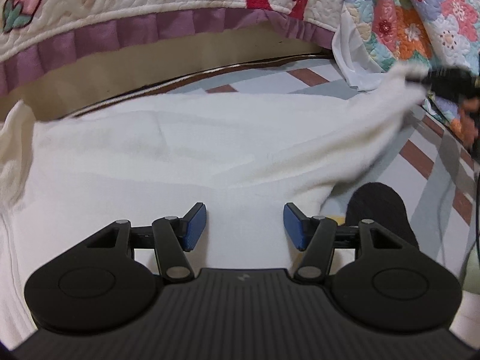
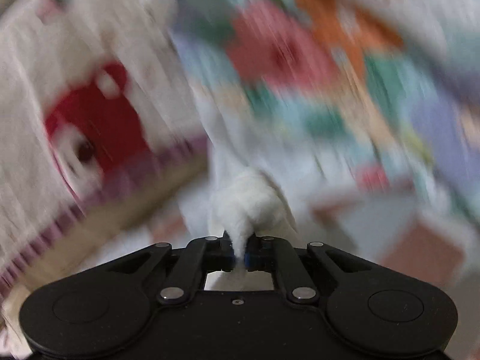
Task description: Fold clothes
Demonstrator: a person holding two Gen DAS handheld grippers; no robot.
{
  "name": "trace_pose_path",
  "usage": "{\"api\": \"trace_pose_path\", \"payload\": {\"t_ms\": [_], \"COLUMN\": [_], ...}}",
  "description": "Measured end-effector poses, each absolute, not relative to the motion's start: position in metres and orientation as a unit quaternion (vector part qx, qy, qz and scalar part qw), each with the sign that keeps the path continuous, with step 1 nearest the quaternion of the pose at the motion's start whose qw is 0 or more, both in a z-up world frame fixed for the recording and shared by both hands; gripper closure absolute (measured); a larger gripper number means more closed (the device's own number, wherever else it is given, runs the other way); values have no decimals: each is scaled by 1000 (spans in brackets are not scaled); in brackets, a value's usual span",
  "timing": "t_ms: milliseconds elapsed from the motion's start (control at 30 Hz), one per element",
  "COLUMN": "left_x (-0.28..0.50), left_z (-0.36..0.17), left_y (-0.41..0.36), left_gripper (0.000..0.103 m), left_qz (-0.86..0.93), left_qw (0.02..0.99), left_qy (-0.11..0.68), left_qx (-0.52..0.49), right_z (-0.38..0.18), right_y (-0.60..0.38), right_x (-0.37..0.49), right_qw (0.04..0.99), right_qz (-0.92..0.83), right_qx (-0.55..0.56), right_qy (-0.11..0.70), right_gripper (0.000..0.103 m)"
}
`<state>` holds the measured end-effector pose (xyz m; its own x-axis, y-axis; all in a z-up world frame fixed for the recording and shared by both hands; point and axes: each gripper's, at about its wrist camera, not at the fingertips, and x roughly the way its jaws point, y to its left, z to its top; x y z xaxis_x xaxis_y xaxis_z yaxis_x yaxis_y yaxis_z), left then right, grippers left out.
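White fleece garment [image 1: 186, 150] lies spread across a checked sheet [image 1: 426, 162] on the bed, one corner drawn up toward the right, where we see it pinched in the right gripper [image 1: 432, 79]. From the right wrist camera, our right gripper [image 2: 240, 255] has its jaws clamped tight on a bunched fold of that white fabric [image 2: 252, 201], which squeezes out between the blue pads; everything beyond is smeared by motion blur. Our left gripper [image 1: 245, 225] hovers over the near part of the garment with its jaws standing apart, nothing between its blue pads [image 1: 195, 228]. A dark sock [image 1: 378, 207] lies just beside the garment's right edge. Beyond the garment we see a cream quilt with a purple ruffle [image 1: 120, 9] and a floral quilt [image 1: 420, 24] to its right.
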<state>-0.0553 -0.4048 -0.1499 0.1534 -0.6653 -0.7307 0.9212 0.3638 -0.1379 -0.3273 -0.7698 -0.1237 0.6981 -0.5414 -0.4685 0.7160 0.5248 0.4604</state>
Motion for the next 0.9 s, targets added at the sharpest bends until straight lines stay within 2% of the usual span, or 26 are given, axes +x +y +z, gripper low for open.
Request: {"api": "trace_pose_path", "payload": {"t_ms": [33,133,167,233,267,300,400,433,500,567,733,800,900], "left_x": [-55,-59,-62,-68,-72,-75,-88,-92,-98,-101,-101,-102,-100], "left_z": [-150,-148,-146,-143,-141,-141,-142,-143,-145,-146,-142,-139,-137], "left_y": [-401,-392,-388,-379,-374,-370,-362,-360,-355,-350,-334,-326,-312], "left_gripper": [47,47,47,47,47,47,47,47,47,47,47,47,47], "left_qz": [-537,-545,-548,-559,-565,-571,-582,-583,-580,-575,-564,-559,-549], "left_qw": [737,726,721,710,702,695,679,677,680,683,690,695,704], "left_qy": [374,391,397,408,415,420,430,431,429,432,438,436,436], "left_qx": [168,155,150,133,125,120,123,127,133,131,118,116,112], "right_z": [-121,-137,-146,-144,-137,-129,-109,-104,-97,-93,-97,-107,-125], "right_y": [-776,-797,-797,-778,-762,-743,-681,-658,-612,-579,-523,-510,-504], "right_x": [-322,-293,-286,-279,-279,-281,-290,-293,-293,-283,-238,-221,-206], "right_qw": [862,831,819,819,824,830,852,863,894,906,892,886,873], "right_qz": [-370,-395,-400,-403,-403,-399,-368,-343,-241,-149,27,34,30], "right_qx": [313,270,256,209,193,184,158,153,156,161,185,166,168], "right_qy": [150,282,323,351,349,344,336,337,344,362,412,433,457], "right_gripper": [97,91,85,74,57,46,46,49,84,91,89,77,64]}}
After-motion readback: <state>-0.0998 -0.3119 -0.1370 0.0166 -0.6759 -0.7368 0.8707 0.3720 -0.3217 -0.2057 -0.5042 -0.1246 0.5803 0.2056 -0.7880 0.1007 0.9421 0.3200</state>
